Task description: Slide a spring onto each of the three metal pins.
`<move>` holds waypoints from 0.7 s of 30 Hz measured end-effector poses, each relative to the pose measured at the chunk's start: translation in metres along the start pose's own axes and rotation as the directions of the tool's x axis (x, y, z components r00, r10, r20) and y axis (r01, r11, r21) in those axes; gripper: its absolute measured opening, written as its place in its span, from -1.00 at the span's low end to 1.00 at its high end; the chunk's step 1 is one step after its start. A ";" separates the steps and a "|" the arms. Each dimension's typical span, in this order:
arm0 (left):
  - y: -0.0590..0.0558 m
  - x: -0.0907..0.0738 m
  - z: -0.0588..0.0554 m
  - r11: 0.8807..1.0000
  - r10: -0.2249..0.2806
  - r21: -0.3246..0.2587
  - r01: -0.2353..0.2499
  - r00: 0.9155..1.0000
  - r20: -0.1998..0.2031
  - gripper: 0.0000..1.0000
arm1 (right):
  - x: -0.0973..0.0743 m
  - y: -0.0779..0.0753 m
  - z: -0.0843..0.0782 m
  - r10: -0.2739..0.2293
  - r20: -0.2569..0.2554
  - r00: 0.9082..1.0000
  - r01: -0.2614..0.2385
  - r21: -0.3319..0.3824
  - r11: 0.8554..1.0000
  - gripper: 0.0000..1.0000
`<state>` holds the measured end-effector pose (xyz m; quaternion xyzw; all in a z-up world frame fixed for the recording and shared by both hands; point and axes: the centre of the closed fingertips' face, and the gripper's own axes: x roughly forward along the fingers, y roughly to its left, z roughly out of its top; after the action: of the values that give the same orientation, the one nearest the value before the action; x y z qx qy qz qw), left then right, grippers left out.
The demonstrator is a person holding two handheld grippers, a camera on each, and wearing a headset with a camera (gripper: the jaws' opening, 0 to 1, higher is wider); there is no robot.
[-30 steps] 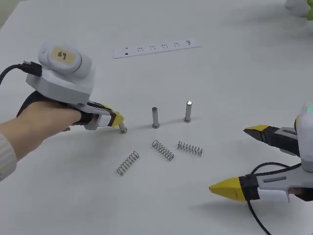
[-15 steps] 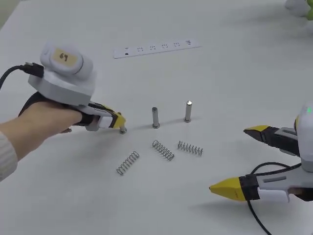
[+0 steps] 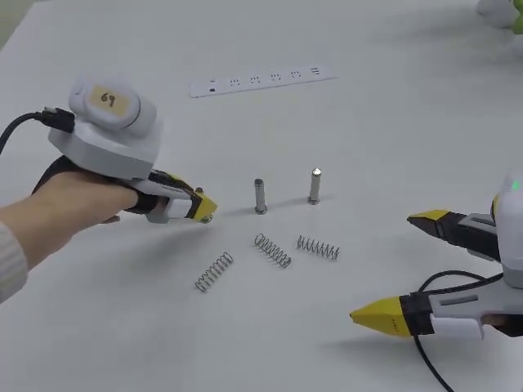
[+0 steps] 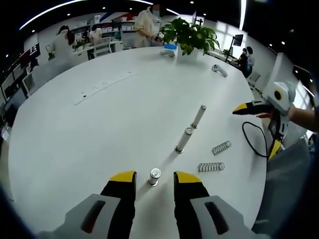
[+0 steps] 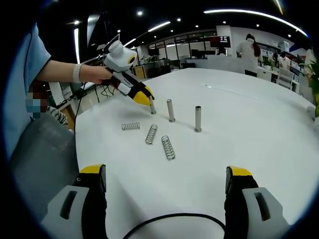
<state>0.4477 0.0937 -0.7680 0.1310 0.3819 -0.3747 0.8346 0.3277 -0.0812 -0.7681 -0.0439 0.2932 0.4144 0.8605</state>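
Shifted since a second ago: the left gripper (image 3: 204,210), a white body with yellow-tipped black jaws, sits a little further right and lower in the head view. Its tips now partly cover the shortest pin. The jaws are spread, one on either side of that pin, and in the left gripper view neither is seen touching it.

Pins: three upright silver metal cylinders on the white tabletop (image 3: 384,131), shafts bare and smooth.
- Short pin (image 4: 154,176): left of centre in the head view, between the left gripper's jaws.
- Medium pin (image 3: 260,197): at centre.
- Tall pin (image 3: 315,186): right of the medium pin, with a bright top face.

Springs: three silver wire coils lying flat below the pins, apart from one another.
- Left spring (image 3: 213,272): slanted.
- Middle spring (image 3: 271,250): slanted the other way.
- Right spring (image 3: 317,247): nearly level.

Right gripper (image 3: 381,265): at lower right of the head view, jaws wide apart and holding nothing, well apart from the springs.

White power strip (image 3: 261,82): at upper centre.
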 end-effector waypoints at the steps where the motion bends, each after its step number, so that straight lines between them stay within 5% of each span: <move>1: 0.000 0.000 0.000 1.000 0.001 0.001 -0.001 1.000 0.004 -0.45 | 0.000 0.000 0.000 0.000 0.000 1.000 0.000 0.000 1.000 0.98; 17: -0.002 -0.002 -0.007 1.000 0.023 0.009 -0.023 0.999 0.044 0.89 | 0.000 0.004 0.000 0.003 -0.003 1.000 -0.003 -0.004 1.000 0.98; 21: -0.003 -0.004 -0.007 1.000 0.021 0.020 -0.023 0.998 0.060 0.95 | 0.000 0.005 0.001 0.004 -0.003 1.000 -0.004 -0.006 1.000 0.98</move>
<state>0.4402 0.0971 -0.7692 0.1325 0.3517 -0.3731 0.8483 0.3244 -0.0781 -0.7662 -0.0463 0.2933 0.4170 0.8590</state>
